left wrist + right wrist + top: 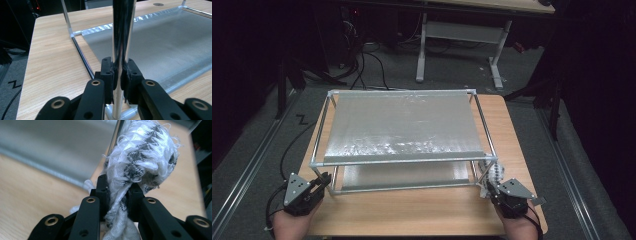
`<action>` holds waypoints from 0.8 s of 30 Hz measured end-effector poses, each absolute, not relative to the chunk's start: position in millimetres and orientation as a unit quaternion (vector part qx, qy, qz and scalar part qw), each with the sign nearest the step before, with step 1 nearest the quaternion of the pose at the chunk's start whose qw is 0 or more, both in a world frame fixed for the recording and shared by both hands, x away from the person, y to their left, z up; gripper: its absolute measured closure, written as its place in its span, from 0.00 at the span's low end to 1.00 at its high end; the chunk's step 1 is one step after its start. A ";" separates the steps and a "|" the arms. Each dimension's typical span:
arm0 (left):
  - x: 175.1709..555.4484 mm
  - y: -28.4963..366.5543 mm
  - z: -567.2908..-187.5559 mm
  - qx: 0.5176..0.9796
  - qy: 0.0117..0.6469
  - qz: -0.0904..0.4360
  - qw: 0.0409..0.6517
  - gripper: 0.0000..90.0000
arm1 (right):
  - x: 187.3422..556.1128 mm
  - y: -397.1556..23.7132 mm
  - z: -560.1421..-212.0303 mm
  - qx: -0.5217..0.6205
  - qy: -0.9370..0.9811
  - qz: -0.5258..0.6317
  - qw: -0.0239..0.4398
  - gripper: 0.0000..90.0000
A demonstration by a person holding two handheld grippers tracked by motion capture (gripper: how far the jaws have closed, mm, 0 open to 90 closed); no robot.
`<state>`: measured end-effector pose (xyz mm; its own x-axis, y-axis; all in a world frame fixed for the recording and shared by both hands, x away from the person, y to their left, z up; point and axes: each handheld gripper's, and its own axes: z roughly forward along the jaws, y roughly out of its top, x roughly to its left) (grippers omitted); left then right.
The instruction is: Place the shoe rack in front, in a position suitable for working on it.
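Note:
A two-shelf metal rack [402, 127] with silvery sheet shelves stands on the wooden table [422, 210]. My left gripper [323, 182] is at the rack's near left corner, shut on the upright metal post [121, 37], which runs up between the black pads [110, 75]. My right gripper [490, 188] is at the rack's near right corner, shut on a bunched white cloth with a black pattern [140, 162]. The cloth [493, 175] rises against the right front post [116, 132].
The lower shelf sheet [160, 42] lies flat on the table inside the frame. Beyond the table are a grey floor with cables [372, 65] and the legs of another desk [459, 35]. Bare wood runs along the front edge between my hands.

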<state>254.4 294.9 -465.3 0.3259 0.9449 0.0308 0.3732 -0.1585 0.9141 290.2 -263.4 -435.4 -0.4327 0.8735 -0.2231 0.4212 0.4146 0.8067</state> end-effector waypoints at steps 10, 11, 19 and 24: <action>254.6 295.1 -465.4 0.687 0.479 0.327 0.438 0.89 | 274.7 -267.4 -394.3 0.405 0.733 0.407 0.365 0.85; 254.6 295.0 -465.4 0.687 0.479 0.327 0.437 0.89 | 274.8 -267.3 -394.3 0.405 0.732 0.407 0.366 0.85; 254.5 295.3 -465.6 0.687 0.480 0.326 0.439 0.89 | 276.8 -267.3 -399.1 0.408 0.738 0.402 0.356 0.85; 254.6 295.0 -465.5 0.687 0.480 0.326 0.437 0.89 | 283.6 -263.9 -416.0 0.410 0.756 0.381 0.339 0.85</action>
<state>254.6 295.0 -465.5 0.3266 0.9448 0.0281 0.3741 -0.1565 0.9141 283.6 -263.9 -416.0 -0.4326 0.8790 -0.2004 0.3619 0.3729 0.8544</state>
